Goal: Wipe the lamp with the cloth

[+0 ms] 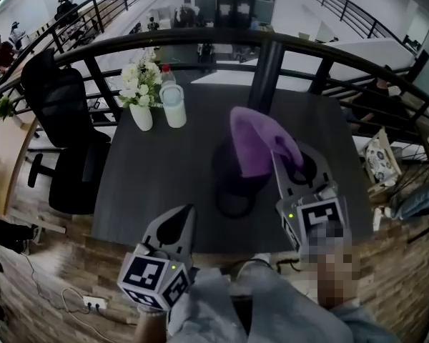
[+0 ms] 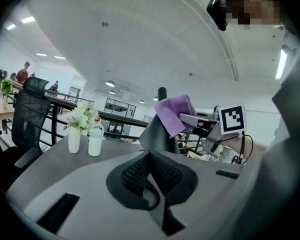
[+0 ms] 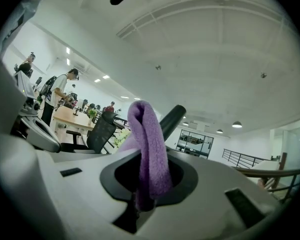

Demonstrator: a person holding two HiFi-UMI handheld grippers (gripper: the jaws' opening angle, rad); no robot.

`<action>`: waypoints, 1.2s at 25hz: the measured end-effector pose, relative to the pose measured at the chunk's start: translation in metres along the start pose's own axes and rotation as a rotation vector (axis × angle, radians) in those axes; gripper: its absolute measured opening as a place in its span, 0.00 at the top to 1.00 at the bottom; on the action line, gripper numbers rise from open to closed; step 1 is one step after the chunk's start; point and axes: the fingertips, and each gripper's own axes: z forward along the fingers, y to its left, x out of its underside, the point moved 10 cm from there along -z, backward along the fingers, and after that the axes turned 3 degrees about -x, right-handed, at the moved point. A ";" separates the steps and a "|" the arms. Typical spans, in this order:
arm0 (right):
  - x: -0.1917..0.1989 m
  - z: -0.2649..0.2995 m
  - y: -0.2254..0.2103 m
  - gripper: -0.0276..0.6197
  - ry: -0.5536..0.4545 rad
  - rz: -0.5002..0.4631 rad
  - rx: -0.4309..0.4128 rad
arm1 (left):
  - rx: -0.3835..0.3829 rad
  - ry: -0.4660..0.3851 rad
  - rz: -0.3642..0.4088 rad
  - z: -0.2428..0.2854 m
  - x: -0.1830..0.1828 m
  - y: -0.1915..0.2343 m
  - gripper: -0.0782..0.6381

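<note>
on the dark table (image 1: pixel 157 177) by the railing, the right gripper (image 1: pixel 277 157) pinches the purple cloth (image 1: pixel 256 140) draped over the black lamp (image 1: pixel 229 171); the left gripper (image 1: pixel 189 210) has its jaws together, empty.

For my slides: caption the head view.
Right gripper holds purple cloth on dark lamp; left gripper hangs shut, empty, nearby.

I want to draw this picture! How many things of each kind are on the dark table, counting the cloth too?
Lamp: 1
Purple cloth: 1
Vase of flowers: 1
White bottle: 1
Total: 4
</note>
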 end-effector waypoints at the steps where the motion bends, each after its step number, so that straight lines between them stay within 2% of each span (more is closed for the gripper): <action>1: 0.001 -0.002 -0.003 0.88 0.005 -0.001 0.007 | 0.003 0.001 0.000 0.002 0.000 -0.001 0.87; 7: 0.008 -0.008 -0.025 0.88 0.019 -0.008 0.055 | 0.017 -0.010 0.029 0.015 0.002 -0.003 0.87; 21: 0.011 0.002 -0.096 0.88 0.084 -0.018 0.187 | 0.009 -0.006 0.001 0.035 -0.007 -0.020 0.87; 30: -0.018 0.034 -0.116 0.88 0.002 -0.024 0.171 | -0.047 -0.017 -0.014 0.036 -0.009 -0.024 0.87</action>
